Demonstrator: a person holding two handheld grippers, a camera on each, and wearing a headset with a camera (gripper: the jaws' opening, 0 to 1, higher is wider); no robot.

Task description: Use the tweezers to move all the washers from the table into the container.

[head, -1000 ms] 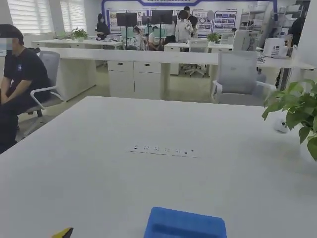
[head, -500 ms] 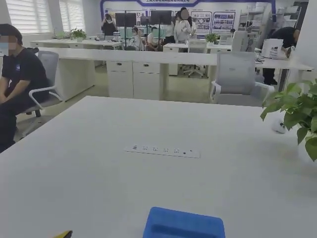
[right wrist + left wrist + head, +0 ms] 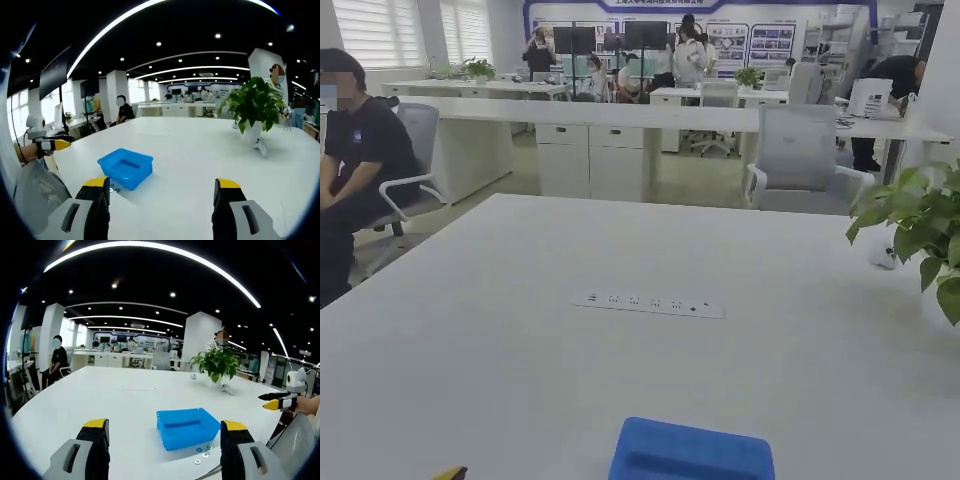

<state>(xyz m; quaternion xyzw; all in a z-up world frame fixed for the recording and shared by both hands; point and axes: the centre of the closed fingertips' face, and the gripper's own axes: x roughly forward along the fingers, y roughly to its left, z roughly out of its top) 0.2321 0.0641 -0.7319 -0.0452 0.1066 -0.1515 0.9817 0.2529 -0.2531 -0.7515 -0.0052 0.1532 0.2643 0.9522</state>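
Lettering on the far wall boards point(image 3: 750, 40) is too small to read. Left gripper point(image 3: 164, 425) has its yellow-tipped jaws spread wide, holding nothing and touching nothing; right gripper point(image 3: 162, 183) is spread just as wide, also empty. Blue container point(image 3: 187, 427) sits on the white table point(image 3: 520, 350), at 6 o'clock in the head view, with the power strip point(image 3: 647, 303) beyond it. A few washers point(image 3: 202, 454) lie on the table just beside the container, at its 5 o'clock in the left gripper view. Potted plant point(image 3: 915, 225) stands at 3 o'clock.
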